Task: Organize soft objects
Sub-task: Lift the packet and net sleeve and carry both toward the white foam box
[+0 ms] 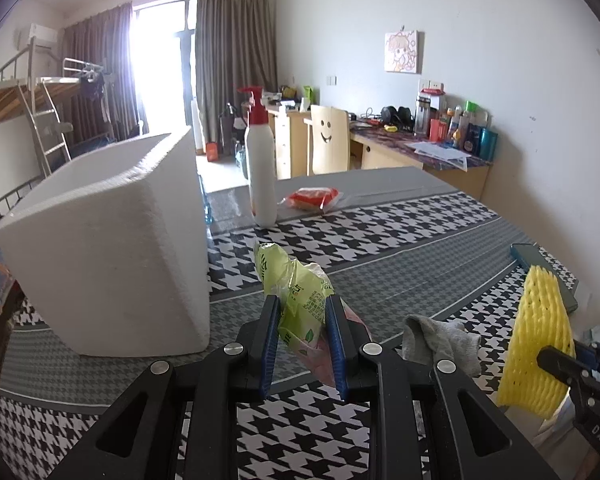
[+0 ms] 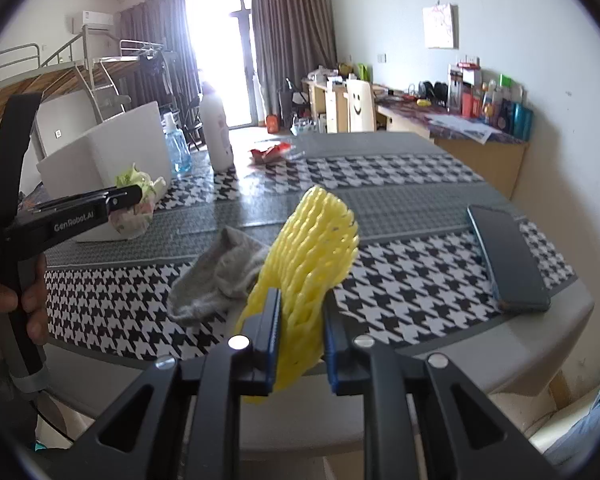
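Houndstooth table; right-view-only blue bottle

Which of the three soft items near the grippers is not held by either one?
The grey sock: it lies loose on the table, while the green plastic bag is in the left gripper and the yellow foam net in the right gripper.

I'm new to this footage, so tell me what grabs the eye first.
The yellow foam fruit net stands out, pinched between the right gripper fingers above the table's near edge. Next, the crumpled green plastic pack clamped in the left gripper, beside the big white foam box. A grey sock lies on the houndstooth tablecloth between them.
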Available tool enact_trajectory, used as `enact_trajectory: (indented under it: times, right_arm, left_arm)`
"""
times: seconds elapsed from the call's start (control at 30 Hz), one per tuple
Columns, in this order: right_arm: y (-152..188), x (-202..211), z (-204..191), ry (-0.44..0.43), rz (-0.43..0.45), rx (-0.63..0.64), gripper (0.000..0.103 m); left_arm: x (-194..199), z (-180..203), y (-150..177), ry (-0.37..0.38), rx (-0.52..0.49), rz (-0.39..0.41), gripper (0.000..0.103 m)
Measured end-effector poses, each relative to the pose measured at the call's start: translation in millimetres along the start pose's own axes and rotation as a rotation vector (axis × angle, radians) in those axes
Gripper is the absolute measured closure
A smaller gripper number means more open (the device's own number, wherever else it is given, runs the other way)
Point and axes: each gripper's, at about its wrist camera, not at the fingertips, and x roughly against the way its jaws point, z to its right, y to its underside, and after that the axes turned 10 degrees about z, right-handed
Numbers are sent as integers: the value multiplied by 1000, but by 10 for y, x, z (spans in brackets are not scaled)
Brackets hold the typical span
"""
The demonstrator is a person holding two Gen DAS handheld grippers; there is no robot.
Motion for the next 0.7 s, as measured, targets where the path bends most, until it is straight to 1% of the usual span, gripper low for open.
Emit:
enact_trajectory:
  times: [0.33,0.7]
  right_arm:
    - [-174,22,-145,-23,43,17,80]
    - [-334,25,-298,-58,86,41,80]
  left_arm:
    - [145,-49,-34,-8,-13,23,78]
    - [304,-97,-111,-18,-16,75,78]
